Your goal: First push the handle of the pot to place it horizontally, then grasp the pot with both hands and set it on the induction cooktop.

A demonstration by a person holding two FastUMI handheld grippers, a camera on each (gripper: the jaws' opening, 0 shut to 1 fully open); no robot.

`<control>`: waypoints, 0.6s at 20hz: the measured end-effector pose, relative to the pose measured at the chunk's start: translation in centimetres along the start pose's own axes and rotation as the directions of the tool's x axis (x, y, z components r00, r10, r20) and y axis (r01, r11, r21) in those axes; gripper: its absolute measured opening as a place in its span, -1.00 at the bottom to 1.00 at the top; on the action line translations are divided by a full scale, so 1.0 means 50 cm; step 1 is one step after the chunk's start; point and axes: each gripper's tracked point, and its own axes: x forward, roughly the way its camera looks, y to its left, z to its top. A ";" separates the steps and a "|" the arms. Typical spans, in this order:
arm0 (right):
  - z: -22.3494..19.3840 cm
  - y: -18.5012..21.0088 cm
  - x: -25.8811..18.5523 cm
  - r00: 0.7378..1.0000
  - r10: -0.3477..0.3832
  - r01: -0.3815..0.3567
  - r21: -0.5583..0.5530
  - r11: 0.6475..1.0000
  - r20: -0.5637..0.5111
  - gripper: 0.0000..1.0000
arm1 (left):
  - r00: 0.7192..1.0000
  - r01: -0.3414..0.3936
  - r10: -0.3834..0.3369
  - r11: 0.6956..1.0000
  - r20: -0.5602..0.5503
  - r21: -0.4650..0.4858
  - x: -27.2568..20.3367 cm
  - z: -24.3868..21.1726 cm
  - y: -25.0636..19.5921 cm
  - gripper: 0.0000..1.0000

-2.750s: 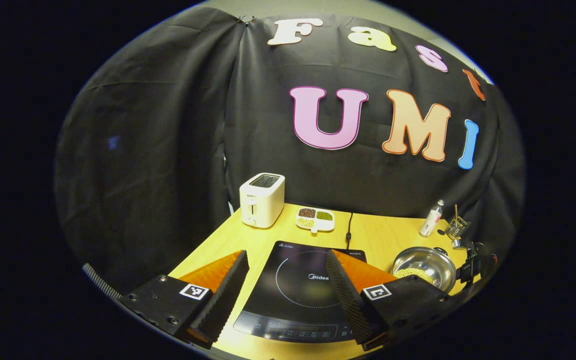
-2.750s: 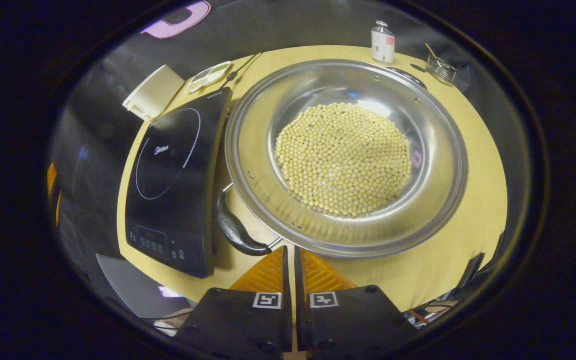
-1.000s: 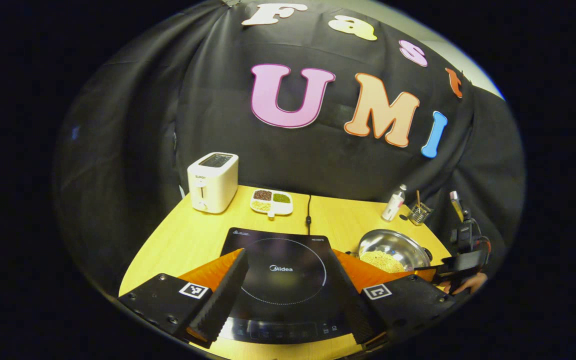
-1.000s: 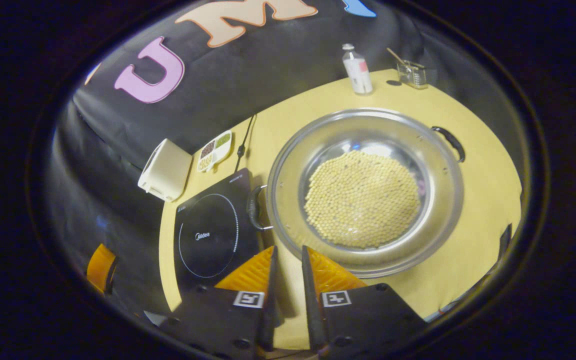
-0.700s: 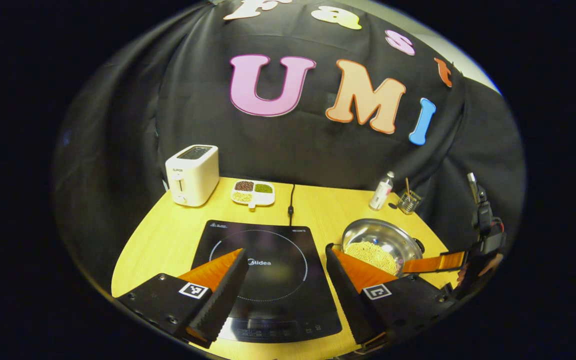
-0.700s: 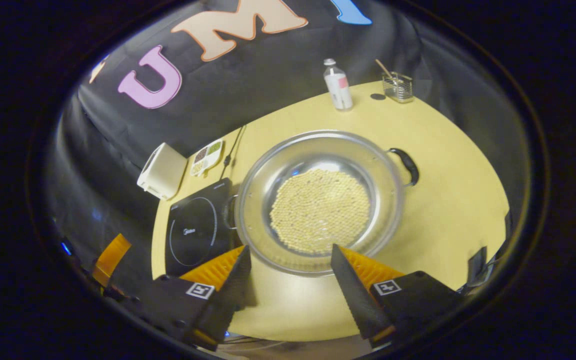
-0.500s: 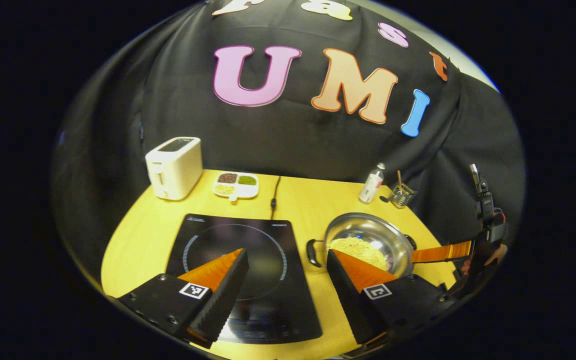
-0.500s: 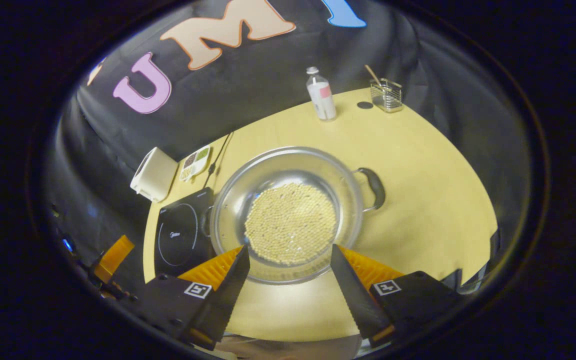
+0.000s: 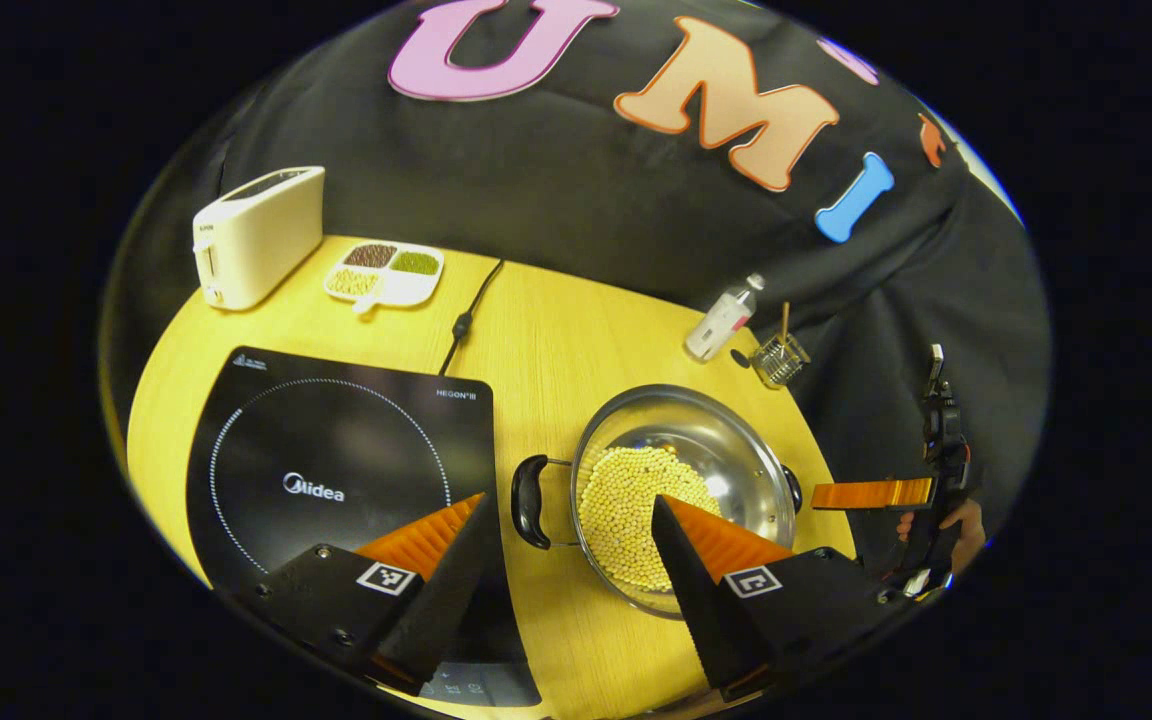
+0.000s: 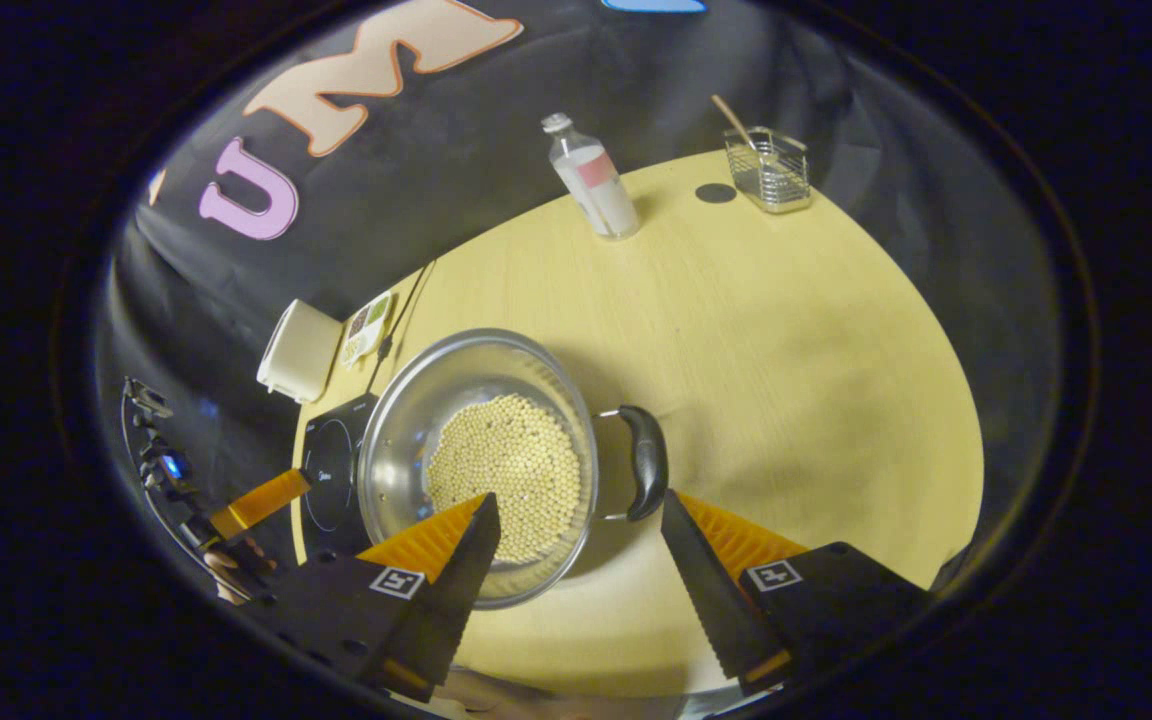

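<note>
A steel pot [image 9: 736, 450] holding yellow beans stands on the wooden table, right of the black induction cooktop [image 9: 336, 450]. Its two black handles lie side by side across the left gripper view. My left gripper [image 9: 571, 499] is open, low over the table, and the pot's left handle [image 9: 528, 487] sits just ahead between its fingers, untouched. In the right gripper view my right gripper [image 10: 580, 496] is open too, and the pot's right handle [image 10: 648, 462] lies just ahead of its right finger. The pot [image 10: 416, 420] rests beside the cooktop [image 10: 331, 470].
At the table's back stand a white toaster [image 9: 256, 235], a divided dish of beans [image 9: 384, 272], a small bottle [image 9: 721, 318] and a wire holder [image 9: 779, 360]. The cooktop's cable [image 9: 461, 320] runs to the rear. A hand holds the right gripper [image 9: 871, 493] at the table's right edge.
The right gripper, shut at the pot's handle earlier, has opened and swung round to the pot's right handle. The pot has turned. The left gripper has moved right and tipped down toward the left handle.
</note>
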 end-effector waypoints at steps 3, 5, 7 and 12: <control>0.013 -0.019 0.037 0.999 0.036 -0.036 -0.012 0.999 -0.041 1.00 | 0.996 -0.036 0.033 0.999 -0.084 -0.030 0.040 -0.025 0.021 0.93; 0.013 -0.017 0.056 0.994 0.075 -0.075 -0.003 0.997 -0.075 0.84 | 0.993 -0.035 0.029 0.998 -0.117 -0.051 0.061 -0.035 0.022 0.93; 0.008 -0.009 0.072 0.987 0.120 -0.120 0.013 0.993 -0.111 0.99 | 0.988 -0.045 0.037 0.998 -0.147 -0.052 0.078 -0.043 0.027 0.93; -0.002 -0.010 0.103 0.969 0.182 -0.179 0.033 0.983 -0.169 0.76 | 0.986 -0.016 0.005 0.998 -0.164 -0.062 0.116 -0.033 0.004 0.91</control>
